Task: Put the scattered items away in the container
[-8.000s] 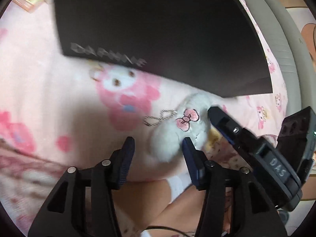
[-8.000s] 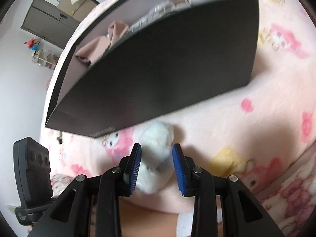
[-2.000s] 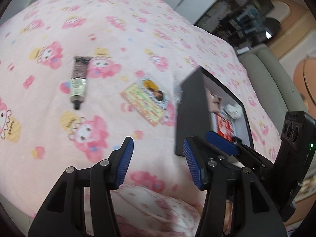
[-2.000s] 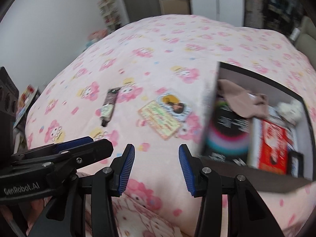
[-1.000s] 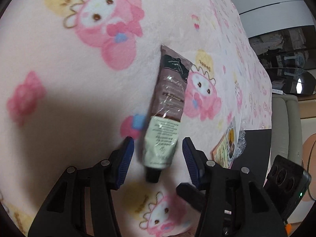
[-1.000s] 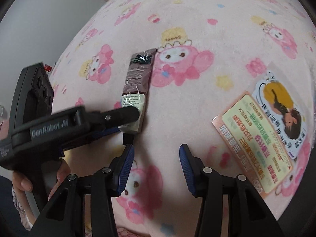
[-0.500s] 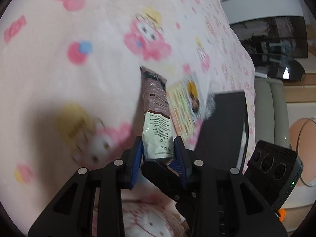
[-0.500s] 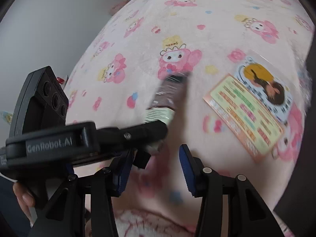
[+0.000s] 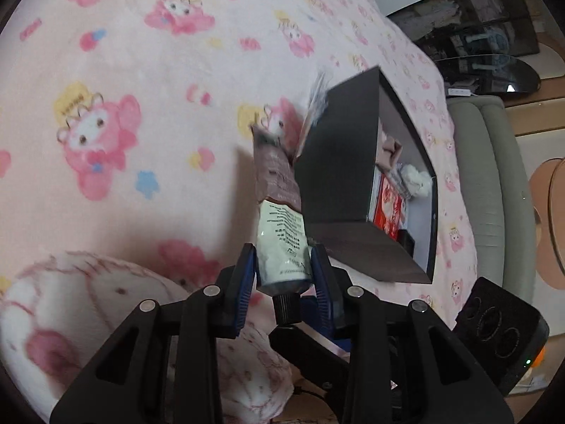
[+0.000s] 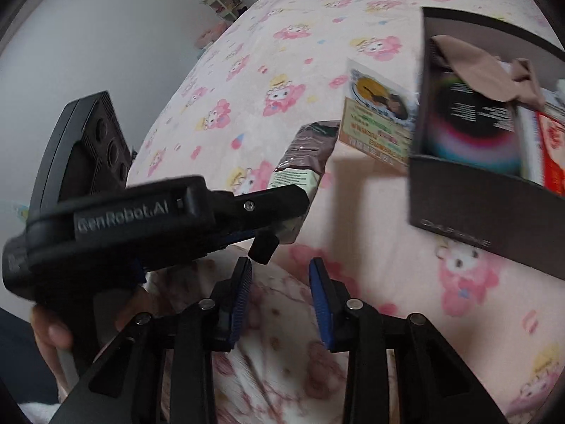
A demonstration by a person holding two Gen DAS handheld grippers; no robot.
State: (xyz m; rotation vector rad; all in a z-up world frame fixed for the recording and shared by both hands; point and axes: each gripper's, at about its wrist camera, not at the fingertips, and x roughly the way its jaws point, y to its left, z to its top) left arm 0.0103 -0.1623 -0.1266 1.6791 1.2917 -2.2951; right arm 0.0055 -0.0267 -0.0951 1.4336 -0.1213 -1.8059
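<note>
Off at the left, a hand (image 10: 53, 321) grips the handle of the left gripper (image 9: 284, 275), whose blue pads (image 9: 246, 282) are clamped on the pale lower end of a cream tube (image 9: 280, 219), just above its black cap. The tube is lifted clear of the pink cartoon-print blanket (image 9: 148, 81) and sticks forward and up, its brown crimped end toward the near-left corner of the black box (image 9: 339, 176). A printed card (image 10: 379, 120) lies on the blanket just beside the box's left wall; whether it touches I cannot tell. The right gripper (image 10: 280, 291) hangs below the tube, its jaws closing with nothing between them. At the right the open box holds a beige cloth (image 10: 483, 70), a red packet (image 10: 552, 155) and a white fluffy toy (image 9: 416, 180).
</note>
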